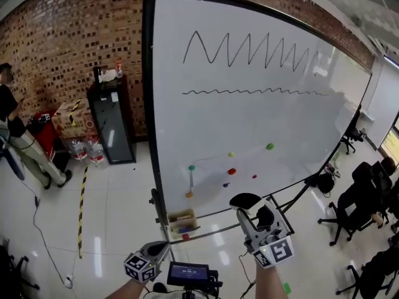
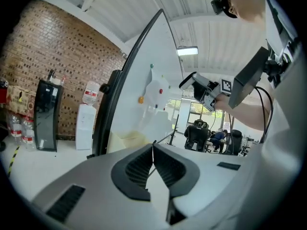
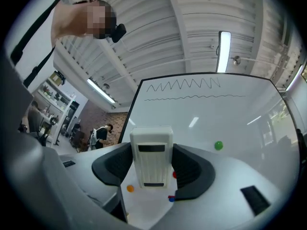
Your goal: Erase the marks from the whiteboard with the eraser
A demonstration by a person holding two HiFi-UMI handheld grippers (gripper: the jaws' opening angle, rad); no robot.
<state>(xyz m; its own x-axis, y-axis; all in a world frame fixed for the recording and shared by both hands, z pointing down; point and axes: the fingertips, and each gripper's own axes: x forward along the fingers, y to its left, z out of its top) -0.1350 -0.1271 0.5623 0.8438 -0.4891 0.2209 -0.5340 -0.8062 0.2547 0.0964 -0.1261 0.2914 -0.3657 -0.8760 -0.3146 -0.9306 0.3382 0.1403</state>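
- Currently right gripper (image 3: 152, 166) is clamped on a white ribbed plastic eraser (image 3: 152, 155), held upright between its jaws
- Large white black-framed whiteboard (image 1: 280, 123) stands ahead of and above that gripper
- Black zigzag line (image 1: 249, 50) and black wavy line (image 1: 249, 92) are high above the eraser, well apart from it
- Left gripper (image 2: 152, 150) has jaws pressed together, empty, low to the left of the right one

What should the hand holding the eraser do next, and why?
Probably lift the right gripper up and forward until the eraser meets the whiteboard at the zigzag line. The eraser is clamped between the jaws, but it hangs low, near the board's bottom edge, while the zigzag line and the wavy line below it sit high up, untouched.
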